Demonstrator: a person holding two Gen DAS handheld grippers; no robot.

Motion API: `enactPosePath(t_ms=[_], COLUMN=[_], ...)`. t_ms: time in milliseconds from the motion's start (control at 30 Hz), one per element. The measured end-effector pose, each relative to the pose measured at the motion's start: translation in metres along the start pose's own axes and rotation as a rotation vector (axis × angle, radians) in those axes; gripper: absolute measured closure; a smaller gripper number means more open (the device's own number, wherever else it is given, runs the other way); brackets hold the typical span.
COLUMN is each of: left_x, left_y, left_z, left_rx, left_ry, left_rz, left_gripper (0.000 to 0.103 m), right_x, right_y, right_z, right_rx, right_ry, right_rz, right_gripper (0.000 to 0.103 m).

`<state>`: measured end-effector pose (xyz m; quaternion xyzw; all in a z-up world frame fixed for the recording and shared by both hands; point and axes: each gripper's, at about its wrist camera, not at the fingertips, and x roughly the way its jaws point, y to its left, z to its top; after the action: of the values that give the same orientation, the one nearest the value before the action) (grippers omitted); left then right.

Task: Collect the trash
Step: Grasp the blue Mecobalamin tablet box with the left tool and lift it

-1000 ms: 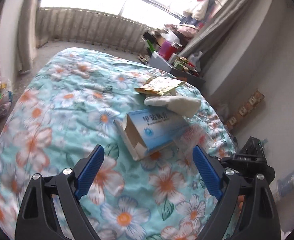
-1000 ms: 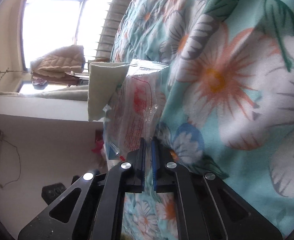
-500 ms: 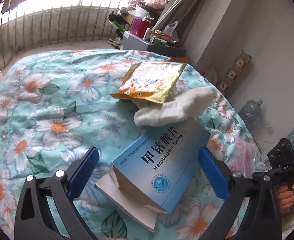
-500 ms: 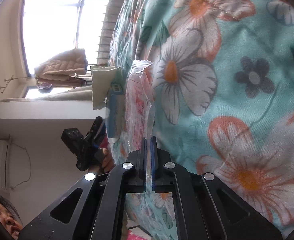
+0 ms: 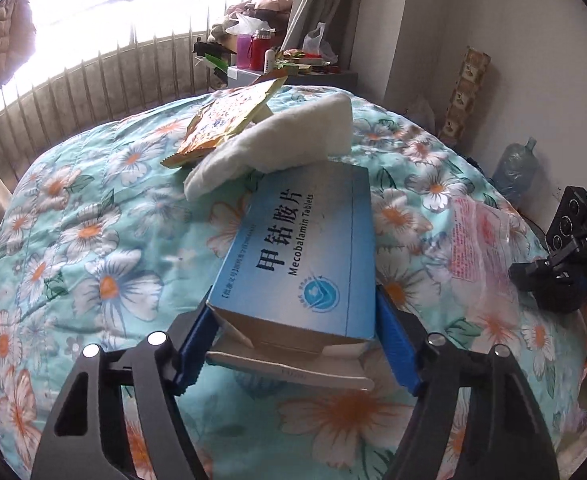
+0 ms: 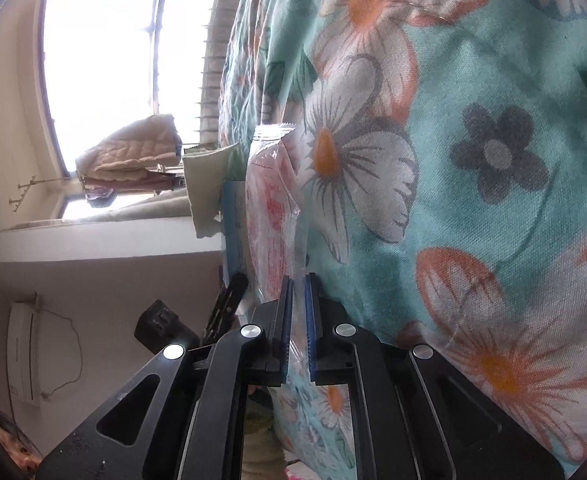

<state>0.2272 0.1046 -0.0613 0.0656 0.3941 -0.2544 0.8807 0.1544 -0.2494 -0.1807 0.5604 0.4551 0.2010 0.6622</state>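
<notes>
between closing left gripper [image 5: 293, 344] jaws, box [image 5: 305, 256]

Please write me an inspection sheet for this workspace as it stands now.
Surface: floral quilt on a bed.
Job's things: blue box, open-ended; clear wrapper; gold packet; white pad overlapping packet and box.
Clutter: nothing seen on the quilt.
Grippers: left tool closing around the box; right tool parting slightly on the wrapper.
Cables: nothing seen.
Surroundings: barred window, crowded stand, water jug.
</notes>
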Motion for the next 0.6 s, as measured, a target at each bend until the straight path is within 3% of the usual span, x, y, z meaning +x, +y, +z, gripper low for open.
enactPosePath(t_ms=[167,300,433,600], left_x=[-0.01,-0.023,-0.046,-0.073], left_y=[-0.023,-0.035,-0.045,-0.064], left_z=[-0.008,-0.021,-0.041,-0.075], left_rx=[0.036,-0.036,-0.116,-0.208], left_ry=[-0.001,0.034,0.048,0.066], left_rz=[0.031,0.031,0.007,-0.061], left_gripper=[0.031,0.031,0.031,0.031], right_x=[-0.001,-0.004,-0.012,-0.031], right_y=[0.001,0.004,0.007,0.014], right_z=[0.0,-0.004,-0.019,-0.046], right_rx=[0.005,0.001,-0.037,-0.145], right_ry=[-0.023,-0.023,0.04,0.132], right_rz=[-0.02,-0.026,-0.02,-0.074], right_gripper=[0.097,0.099,0.1,0.1])
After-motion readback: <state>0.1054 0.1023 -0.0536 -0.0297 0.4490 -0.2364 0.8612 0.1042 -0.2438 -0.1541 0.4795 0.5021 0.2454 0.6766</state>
